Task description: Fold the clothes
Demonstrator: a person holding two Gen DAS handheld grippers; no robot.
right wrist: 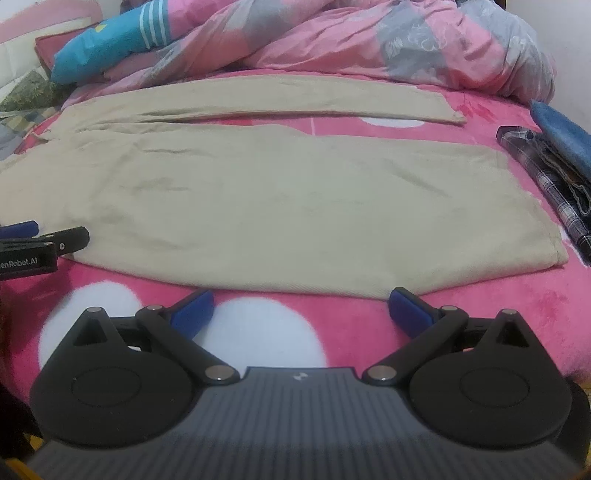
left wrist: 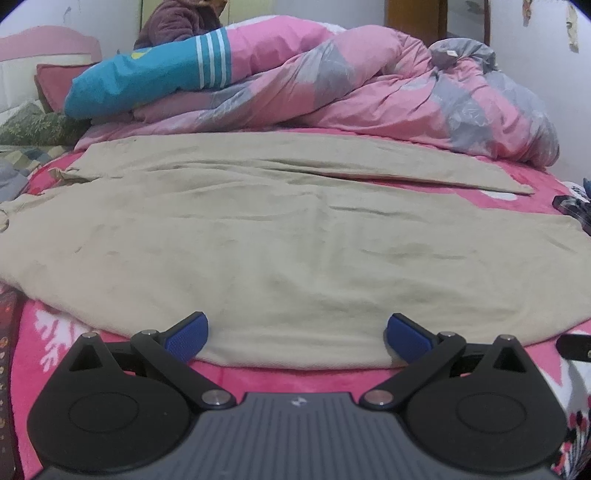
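Beige trousers [left wrist: 280,236] lie spread flat across the pink bed cover [left wrist: 66,339], both legs running side by side to the right. My left gripper [left wrist: 297,338] is open, its blue pads straddling the near hem of the cloth without holding it. In the right wrist view the same trousers [right wrist: 258,199] fill the middle, and my right gripper [right wrist: 301,312] is open just short of their near edge, over the pink cover [right wrist: 480,317]. The left gripper [right wrist: 33,247] shows at the left edge there, resting by the trousers' near side.
A crumpled pink and grey duvet [left wrist: 369,92] with a blue striped pillow [left wrist: 147,77] is piled along the far side. Folded plaid and blue garments [right wrist: 554,173] lie at the right edge of the bed. A person's sleeve [left wrist: 173,22] shows at the back.
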